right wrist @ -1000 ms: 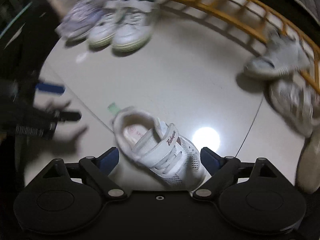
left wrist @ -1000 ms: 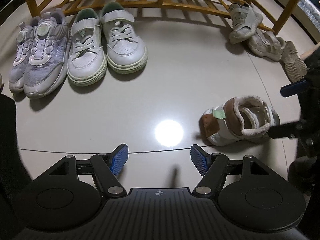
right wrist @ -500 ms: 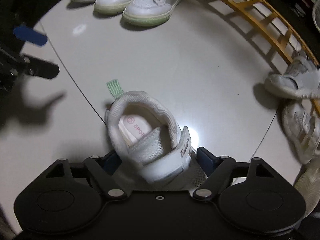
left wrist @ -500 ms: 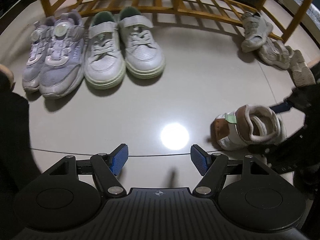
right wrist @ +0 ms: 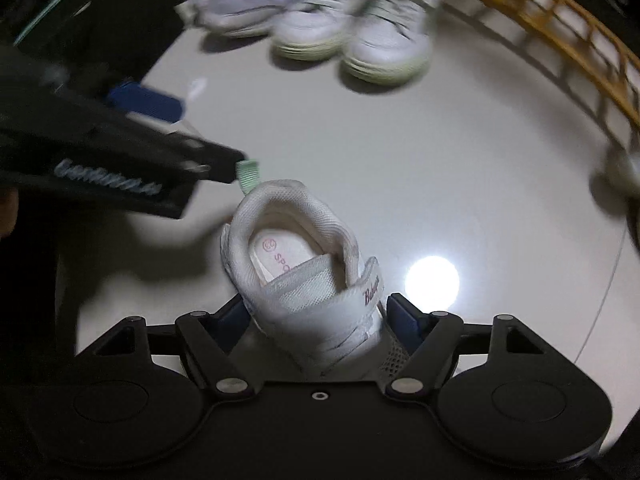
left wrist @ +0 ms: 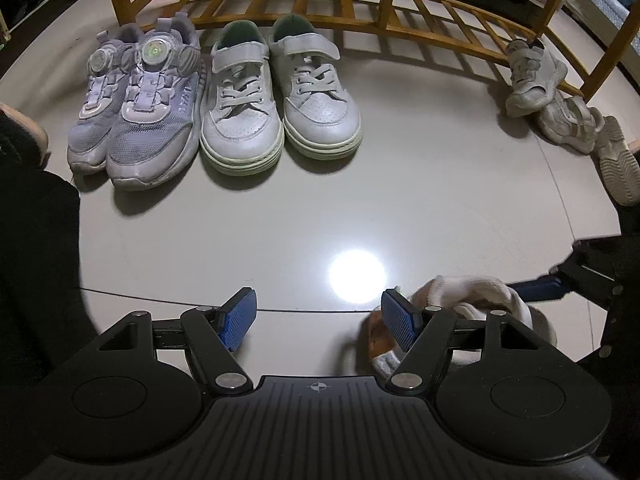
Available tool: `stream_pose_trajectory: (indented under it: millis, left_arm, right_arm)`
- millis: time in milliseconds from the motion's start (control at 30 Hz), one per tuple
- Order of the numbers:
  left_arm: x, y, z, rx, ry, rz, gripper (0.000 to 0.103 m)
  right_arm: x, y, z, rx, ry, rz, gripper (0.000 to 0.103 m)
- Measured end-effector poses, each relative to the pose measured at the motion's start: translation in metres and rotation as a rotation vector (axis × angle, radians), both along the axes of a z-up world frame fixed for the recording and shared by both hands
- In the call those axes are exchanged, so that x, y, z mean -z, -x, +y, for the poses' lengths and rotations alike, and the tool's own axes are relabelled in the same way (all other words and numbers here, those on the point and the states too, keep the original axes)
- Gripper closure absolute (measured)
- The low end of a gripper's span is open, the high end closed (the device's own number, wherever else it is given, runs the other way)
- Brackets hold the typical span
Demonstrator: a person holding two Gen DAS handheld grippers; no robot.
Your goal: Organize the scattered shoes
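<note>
Shoes lie about a pale glossy floor (left wrist: 440, 184) in front of a wooden rack (left wrist: 360, 4). In the left wrist view, at about ten o'clock, a lilac pair (left wrist: 136, 108) stands side by side, toes toward the camera. Just beside it, near twelve o'clock, stands a white pair with pale green soles (left wrist: 280, 92), the two shoes touching along their inner edges. At two o'clock, three loose grey-white shoes (left wrist: 560, 100) are heaped against the rack's foot, one of them tipped onto its side with the sole showing. A lamp's round glare sits on the floor at the middle of the view.

The left hand-held gripper (left wrist: 318, 316) hangs over bare floor with its blue pads well apart and nothing between them.

At about four o'clock in that view, partly hidden behind the right finger, is a small white shoe (right wrist: 312, 280) with a strap and a green heel loop. In the right wrist view it sits between the pads of the right hand-held gripper (right wrist: 320, 316), heel away from the camera. The jaws are closing, and both pads look pressed against the shoe's sides. The left tool's finger crosses at nine o'clock, its tip close to the heel loop.
</note>
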State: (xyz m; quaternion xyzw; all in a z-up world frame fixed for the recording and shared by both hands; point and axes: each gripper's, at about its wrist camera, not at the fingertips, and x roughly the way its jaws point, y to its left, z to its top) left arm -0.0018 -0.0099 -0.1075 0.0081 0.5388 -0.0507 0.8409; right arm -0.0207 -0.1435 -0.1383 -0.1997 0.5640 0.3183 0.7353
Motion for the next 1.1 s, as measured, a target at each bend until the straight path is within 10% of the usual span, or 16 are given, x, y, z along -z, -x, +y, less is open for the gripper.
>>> stream_pose_trajectory:
  millis: [633,1100]
  left_arm:
    - [0.004,0.0,-0.009,0.04,-0.014,0.012,0.033]
    - [0.007,-0.006,-0.004,0.003,-0.011,0.023,0.033]
  right_arm:
    - [-0.011,0.0,-0.039,0.028,-0.023,0.055,0.023]
    - [-0.049,-0.098,-0.24,0.836,0.161,-0.234,0.02]
